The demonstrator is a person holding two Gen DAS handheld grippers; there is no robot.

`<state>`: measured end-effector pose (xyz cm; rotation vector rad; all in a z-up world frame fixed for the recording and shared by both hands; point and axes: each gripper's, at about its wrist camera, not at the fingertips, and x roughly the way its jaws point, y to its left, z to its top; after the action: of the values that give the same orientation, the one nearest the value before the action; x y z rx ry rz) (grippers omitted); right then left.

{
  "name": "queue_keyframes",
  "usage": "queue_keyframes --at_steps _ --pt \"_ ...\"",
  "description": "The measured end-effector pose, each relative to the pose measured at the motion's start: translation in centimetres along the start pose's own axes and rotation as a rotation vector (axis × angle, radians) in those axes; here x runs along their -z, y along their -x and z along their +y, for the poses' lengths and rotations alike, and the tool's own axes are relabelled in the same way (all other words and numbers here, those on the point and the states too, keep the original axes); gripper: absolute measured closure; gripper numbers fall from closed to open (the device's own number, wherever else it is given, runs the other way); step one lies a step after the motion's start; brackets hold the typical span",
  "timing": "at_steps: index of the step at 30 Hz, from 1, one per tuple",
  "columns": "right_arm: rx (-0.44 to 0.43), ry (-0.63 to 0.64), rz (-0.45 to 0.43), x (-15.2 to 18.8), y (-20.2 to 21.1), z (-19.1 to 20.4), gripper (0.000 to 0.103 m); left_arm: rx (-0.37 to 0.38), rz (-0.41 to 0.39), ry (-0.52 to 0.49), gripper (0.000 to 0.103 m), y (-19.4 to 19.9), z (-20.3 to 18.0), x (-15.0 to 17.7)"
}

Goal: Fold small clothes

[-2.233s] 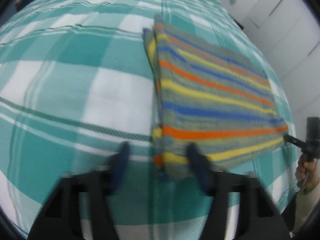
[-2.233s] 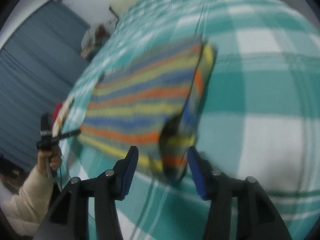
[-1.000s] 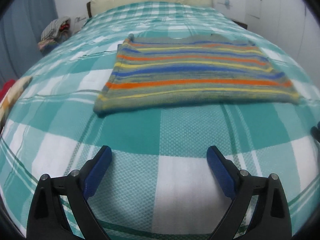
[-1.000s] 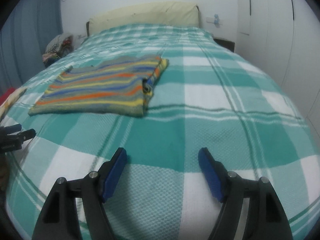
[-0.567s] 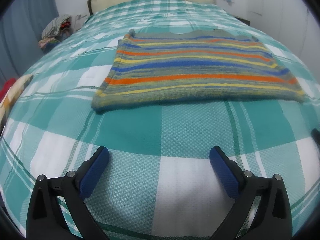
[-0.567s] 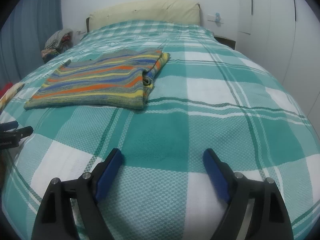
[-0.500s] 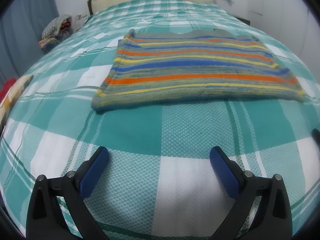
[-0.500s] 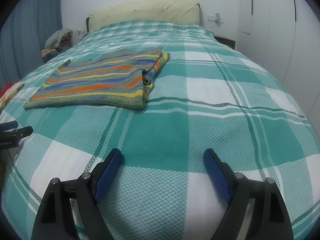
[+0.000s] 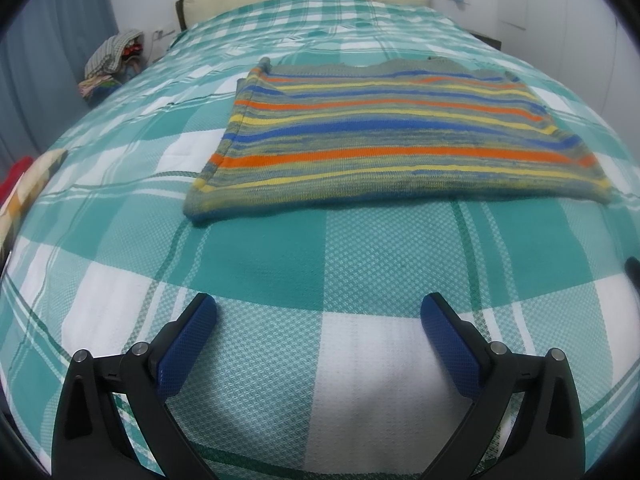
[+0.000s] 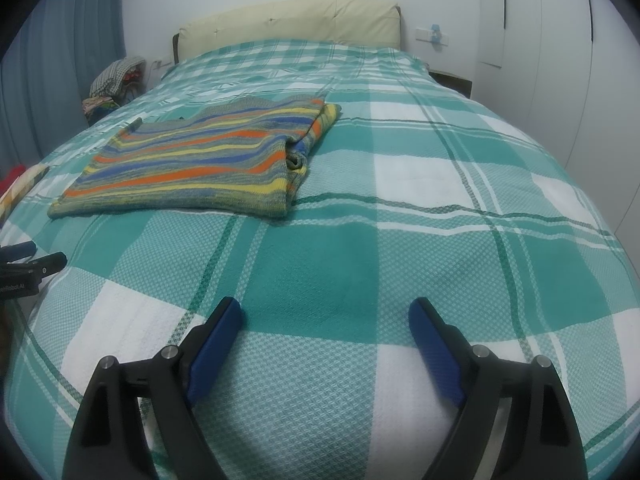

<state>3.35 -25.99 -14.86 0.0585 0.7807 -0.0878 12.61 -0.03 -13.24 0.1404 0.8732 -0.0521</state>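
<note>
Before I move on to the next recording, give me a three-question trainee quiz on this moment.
1. True or false: the left claw is gripping the striped sweater.
2. What does the sweater rest on?
A) a wooden desk
B) the checked bedspread
C) a chair
3. Fill in: in the right wrist view, the sweater's layered edge, where the fold shows, faces the ____ side of the picture.

Key:
1. False. Both the left claw and the right claw stand open over bare bedspread, nothing between the pads; the right one's jaws have just been opening.
2. B
3. right
</note>
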Motion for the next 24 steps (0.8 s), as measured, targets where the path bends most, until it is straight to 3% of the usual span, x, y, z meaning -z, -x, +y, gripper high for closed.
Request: queue_keyframes --at_steps 13,15,18,20,24 --pt "-0.017 -0.013 0.002 0.0 0.2 -0.1 0.017 0.0 -0.011 -0.026 0.002 0.9 -0.3 0.2" --pt "-0.058 -0.042 0.015 -0.3 0.7 -0.6 0.017 0.05 -0.032 -0.078 0.002 2.3 -1.1 0.1" --pt "-0.166 -0.133 -0.011 -2.1 1.8 -2.5 0.017 0.185 -0.069 -0.177 0.002 4.0 -4.1 -0.8" --pt "-0.213 -0.134 -0.012 -5.0 1.3 -3.8 0.017 0.285 -0.076 -0.287 0.002 4.2 -7.8 -2.0" --pt "-0.327 -0.134 0.055 -11.2 -3.0 -6.5 0.017 0.387 -0.093 -0.474 0.002 2.6 -15.7 -4.0"
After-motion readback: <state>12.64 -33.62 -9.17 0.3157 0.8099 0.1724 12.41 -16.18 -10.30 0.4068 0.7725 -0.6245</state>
